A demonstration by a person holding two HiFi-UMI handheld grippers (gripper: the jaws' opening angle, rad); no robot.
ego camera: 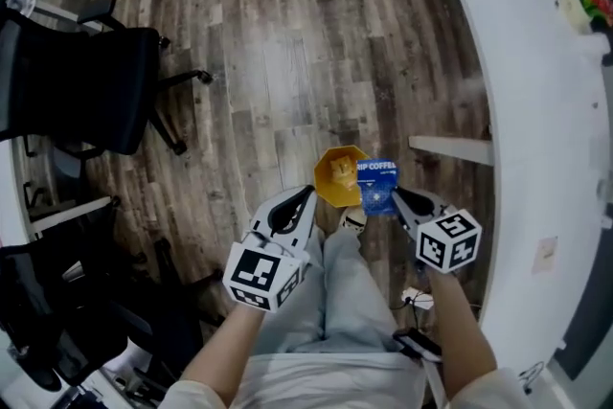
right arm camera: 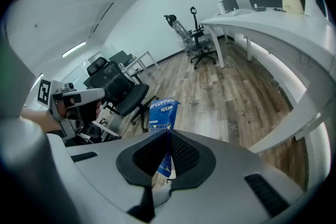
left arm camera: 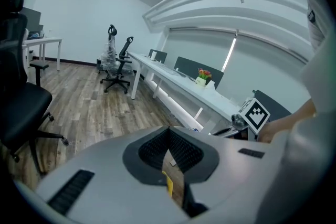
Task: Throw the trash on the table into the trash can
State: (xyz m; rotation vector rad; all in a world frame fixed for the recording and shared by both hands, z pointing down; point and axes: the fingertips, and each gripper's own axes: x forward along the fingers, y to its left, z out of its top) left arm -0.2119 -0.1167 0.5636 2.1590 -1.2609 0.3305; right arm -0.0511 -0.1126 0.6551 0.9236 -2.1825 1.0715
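I am looking down at a wooden floor over the person's legs. My left gripper (ego camera: pixel 308 195) is shut on a crumpled yellow wrapper (ego camera: pixel 337 173), which sticks out ahead of its jaws. In the left gripper view only a thin yellow strip (left arm camera: pixel 168 184) shows in the slit between the jaws. Just to its right, my right gripper (ego camera: pixel 398 195) is shut on a blue drip-coffee packet (ego camera: pixel 377 186). That packet (right arm camera: pixel 162 113) stands up out of the jaws in the right gripper view. The two pieces of trash touch in mid-air. No trash can is in view.
A long curved white table (ego camera: pixel 536 101) runs down the right side, with a flower pot (ego camera: pixel 592 3) on it. Black office chairs (ego camera: pixel 86 86) stand at the left. Open wooden floor (ego camera: pixel 287 43) lies ahead.
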